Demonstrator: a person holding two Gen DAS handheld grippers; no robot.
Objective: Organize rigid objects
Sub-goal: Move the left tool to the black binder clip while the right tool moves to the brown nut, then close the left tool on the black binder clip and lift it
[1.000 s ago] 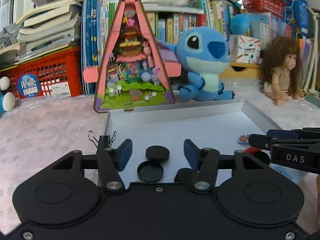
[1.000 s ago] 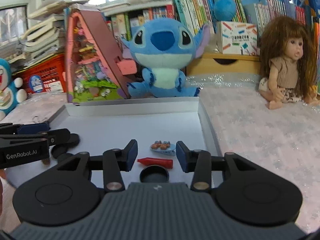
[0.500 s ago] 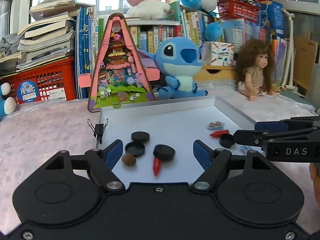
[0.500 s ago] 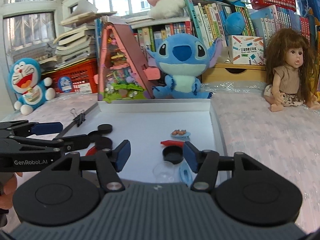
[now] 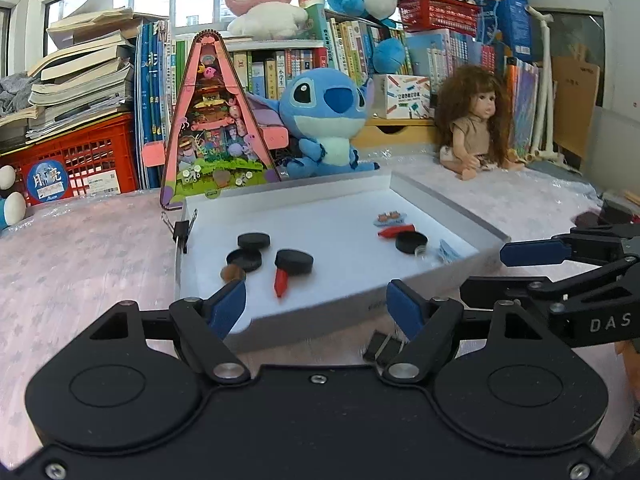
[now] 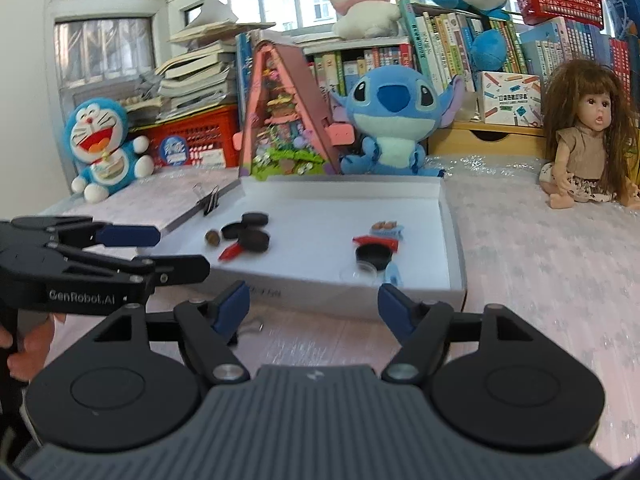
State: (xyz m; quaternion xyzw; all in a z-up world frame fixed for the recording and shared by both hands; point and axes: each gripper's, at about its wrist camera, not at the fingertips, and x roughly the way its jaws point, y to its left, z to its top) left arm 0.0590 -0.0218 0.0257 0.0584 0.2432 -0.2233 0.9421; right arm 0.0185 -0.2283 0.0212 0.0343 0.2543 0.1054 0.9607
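Left claw (image 5: 316, 300) spread apart, empty, hovering before near wall of white tray (image 5: 448, 204). Right claw (image 6: 314, 300) likewise apart, holding nothing, just short of tray. Tray on worktop (image 6: 540, 264) holds black caps (image 5: 294, 261), red pieces (image 5: 281, 280), brown nut (image 5: 232, 273). Binder clip (image 5: 181, 228) clamped on tray's left wall; second clip (image 5: 384, 346) on worktop between left claw fingers.

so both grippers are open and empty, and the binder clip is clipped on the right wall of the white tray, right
Not quite: the binder clip is clipped on the left wall of the white tray, as the right wrist view shows. Both the left gripper and right gripper are open and empty.
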